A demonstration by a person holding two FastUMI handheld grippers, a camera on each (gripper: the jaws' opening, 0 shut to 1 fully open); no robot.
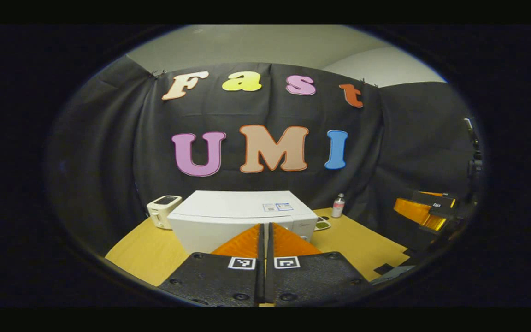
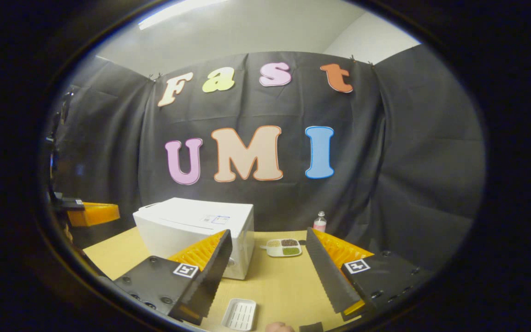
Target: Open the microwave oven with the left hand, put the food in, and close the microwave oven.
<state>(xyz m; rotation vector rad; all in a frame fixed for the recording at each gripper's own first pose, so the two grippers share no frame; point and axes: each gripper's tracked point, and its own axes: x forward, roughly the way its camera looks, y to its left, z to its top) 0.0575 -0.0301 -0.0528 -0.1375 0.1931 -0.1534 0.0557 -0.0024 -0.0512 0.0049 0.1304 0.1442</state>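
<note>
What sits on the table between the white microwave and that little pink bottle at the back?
A divided dish of food lies between the microwave and the bottle, as the right gripper view shows.

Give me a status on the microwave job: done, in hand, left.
Done: nothing yet; the microwave on the table looks closed. In hand: neither gripper holds anything. The left gripper is shut, in front of the microwave; the right gripper hangs open above the table, with a divided food dish beyond it and a white tray below. Left: opening the door, loading food, closing.
</note>
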